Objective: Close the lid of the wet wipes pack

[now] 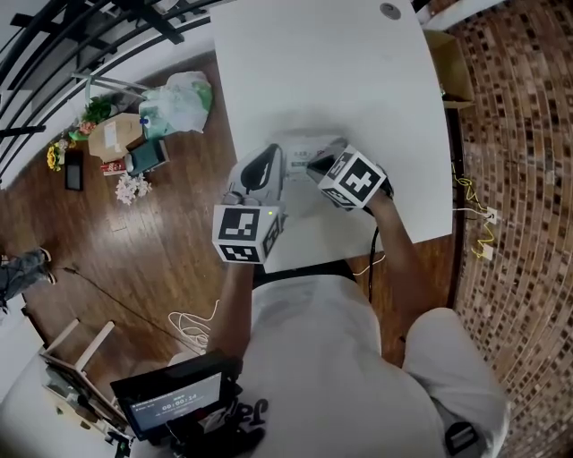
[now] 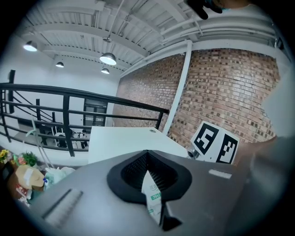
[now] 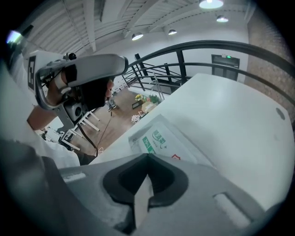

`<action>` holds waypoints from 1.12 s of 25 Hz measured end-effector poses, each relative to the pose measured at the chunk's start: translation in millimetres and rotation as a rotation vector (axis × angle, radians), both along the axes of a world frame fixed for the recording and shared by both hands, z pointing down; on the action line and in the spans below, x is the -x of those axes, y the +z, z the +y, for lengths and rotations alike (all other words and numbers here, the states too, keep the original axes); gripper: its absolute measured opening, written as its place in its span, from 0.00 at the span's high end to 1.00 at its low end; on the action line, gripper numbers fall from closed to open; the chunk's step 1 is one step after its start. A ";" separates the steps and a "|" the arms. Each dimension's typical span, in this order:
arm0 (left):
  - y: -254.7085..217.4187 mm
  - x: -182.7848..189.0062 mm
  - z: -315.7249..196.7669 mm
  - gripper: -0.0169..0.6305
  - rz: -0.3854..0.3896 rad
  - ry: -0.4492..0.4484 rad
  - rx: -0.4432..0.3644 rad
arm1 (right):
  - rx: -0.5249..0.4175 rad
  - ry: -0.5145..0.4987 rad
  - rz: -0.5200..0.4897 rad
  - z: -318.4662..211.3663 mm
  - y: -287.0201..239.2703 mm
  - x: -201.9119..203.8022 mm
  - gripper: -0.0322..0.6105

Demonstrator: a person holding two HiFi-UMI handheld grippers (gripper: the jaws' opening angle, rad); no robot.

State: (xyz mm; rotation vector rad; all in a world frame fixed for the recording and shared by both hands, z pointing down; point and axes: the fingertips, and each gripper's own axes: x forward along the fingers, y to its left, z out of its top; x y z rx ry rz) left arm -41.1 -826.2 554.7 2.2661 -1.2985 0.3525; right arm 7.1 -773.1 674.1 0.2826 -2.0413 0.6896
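Note:
The wet wipes pack (image 1: pixel 304 143) is white with green print and lies on the white table (image 1: pixel 358 80) near its front edge. My left gripper (image 1: pixel 271 156) is at the pack's left end. Its jaws are shut on a corner of the pack's wrapper (image 2: pixel 152 196), where the green print shows between them. My right gripper (image 1: pixel 313 165) comes in from the right and points steeply down at the pack. It is shut on a thin white flap (image 3: pixel 140 203), seemingly the pack's lid. The rest of the pack (image 3: pixel 159 140) lies just beyond its jaws.
The table's far part carries only a round cable grommet (image 1: pixel 390 11). On the wooden floor to the left are bags, a box and flowers (image 1: pixel 143 125). A small screen (image 1: pixel 175 398) sits by the person's lap. A black railing (image 2: pixel 69 99) runs behind the table.

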 end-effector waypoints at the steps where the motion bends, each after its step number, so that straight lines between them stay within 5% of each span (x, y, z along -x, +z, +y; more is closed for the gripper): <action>1: -0.1 -0.6 0.3 0.95 -0.001 -0.003 0.000 | -0.002 -0.011 0.005 2.3 2.0 -0.3 0.96; 7: -10.0 2.6 3.6 0.95 -0.010 -0.041 -0.023 | -0.040 0.008 0.019 4.9 9.8 -2.4 0.96; 15: -26.6 0.3 41.4 0.95 -0.033 -0.133 -0.064 | 0.127 0.031 0.027 7.8 15.1 -11.3 0.96; 19: -24.7 4.7 58.4 0.95 -0.039 -0.152 -0.055 | 0.137 0.000 0.069 1.7 18.2 -1.5 0.96; 22: -35.8 7.2 71.4 0.95 -0.046 -0.150 -0.073 | 0.063 0.033 0.055 4.0 5.0 2.7 0.96; 28: -87.5 19.1 107.6 0.95 -0.040 -0.131 -0.173 | -0.285 0.286 -0.218 18.0 -102.6 19.3 0.96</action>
